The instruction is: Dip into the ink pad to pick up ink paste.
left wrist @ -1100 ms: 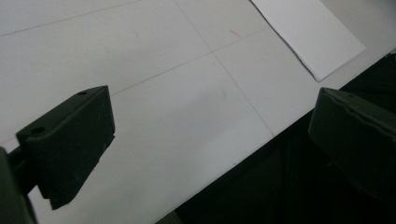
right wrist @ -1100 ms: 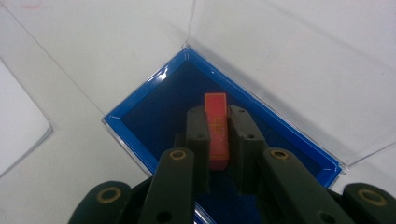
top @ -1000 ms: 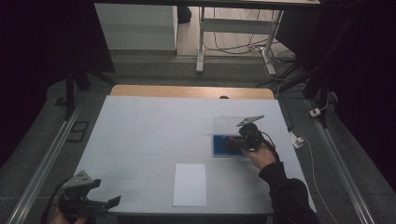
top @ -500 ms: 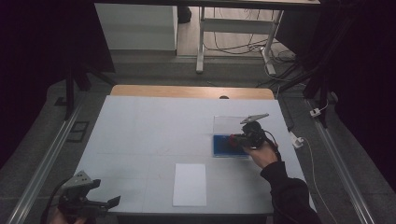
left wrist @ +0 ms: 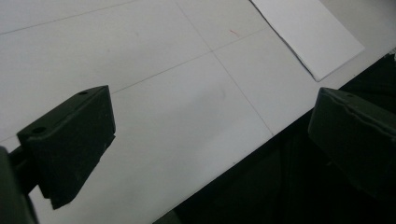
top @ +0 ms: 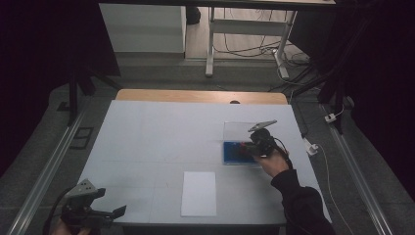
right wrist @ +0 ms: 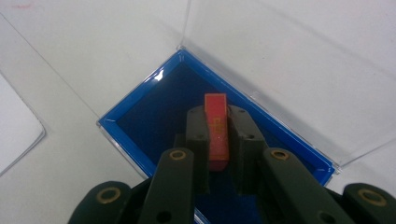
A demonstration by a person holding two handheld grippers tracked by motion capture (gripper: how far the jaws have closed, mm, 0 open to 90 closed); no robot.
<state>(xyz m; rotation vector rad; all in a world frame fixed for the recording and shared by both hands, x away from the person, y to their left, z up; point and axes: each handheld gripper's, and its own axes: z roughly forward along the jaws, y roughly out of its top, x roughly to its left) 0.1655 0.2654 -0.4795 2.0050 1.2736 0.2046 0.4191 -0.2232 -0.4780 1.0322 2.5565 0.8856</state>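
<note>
A small flat red piece (right wrist: 216,130) with faint lettering stands on edge between the jaws of my right gripper (right wrist: 217,116), which is shut on it. It hangs just over the dark inside of a blue case (right wrist: 154,121) whose clear lid (right wrist: 280,60) lies folded open behind it. In the high view the right gripper (top: 252,147) is at the blue case (top: 229,152) on the table's right side. My left gripper (top: 115,213) hovers at the front left corner of the table; its jaws (left wrist: 210,135) stand wide open with nothing between them.
A white sheet (top: 198,193) lies flat near the front edge at the middle of the white table (top: 161,132); its corner (left wrist: 308,32) is ahead of the left gripper. Metal rails run along both sides of the table. A sleeve (top: 301,205) comes in from the bottom right.
</note>
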